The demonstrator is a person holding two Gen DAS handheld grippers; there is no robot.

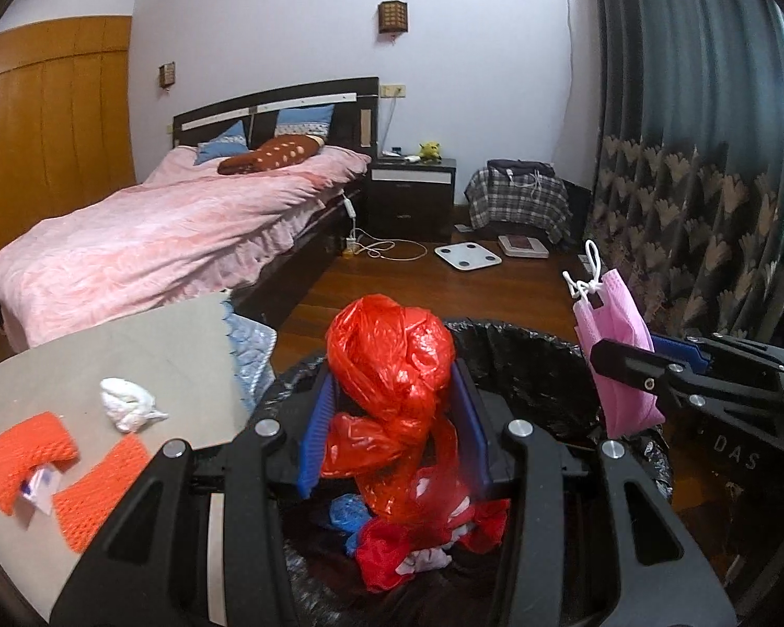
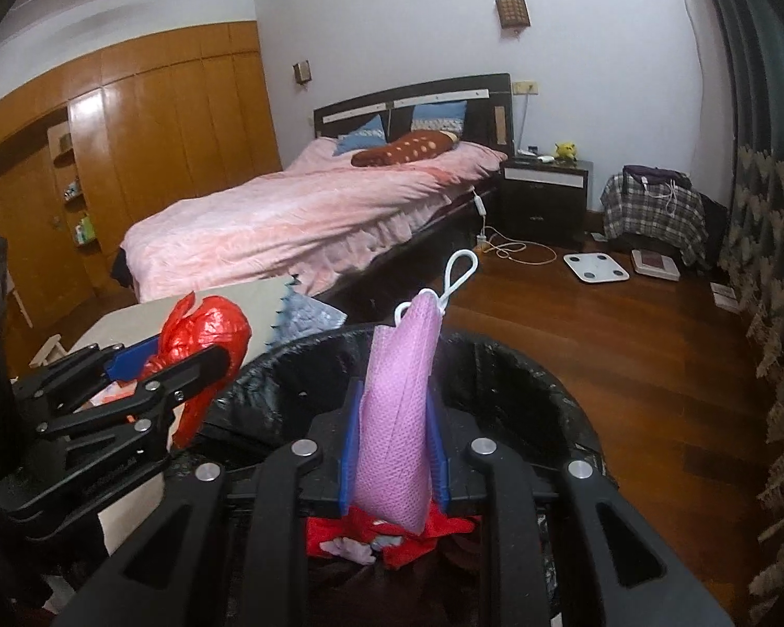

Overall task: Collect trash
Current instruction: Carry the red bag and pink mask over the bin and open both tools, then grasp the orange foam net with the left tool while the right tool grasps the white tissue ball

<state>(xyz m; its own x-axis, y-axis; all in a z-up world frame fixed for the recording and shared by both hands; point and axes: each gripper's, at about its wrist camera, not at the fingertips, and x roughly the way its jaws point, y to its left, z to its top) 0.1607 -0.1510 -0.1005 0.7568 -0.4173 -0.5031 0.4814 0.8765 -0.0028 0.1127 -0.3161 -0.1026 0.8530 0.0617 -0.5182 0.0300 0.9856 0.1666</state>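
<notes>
Red plastic bag, crumpled and knotted, sits pinched between the blue pads of the left claw, held right over the open mouth of the trash bin. Over on the right, the right claw is clamped on a pink face mask, its white ear loops sticking up, and it too hangs above the bin. That bin wears a black liner, and down inside there's already a heap: more red plastic, a scrap of blue plastic and some white-and-pink bits. Left of the bin, the grey bench carries a crumpled white tissue and two orange foam nets, with a small wrapper tucked between them. Far across the wooden floor stands a bed under a pink cover, with a dark nightstand to its right.
</notes>
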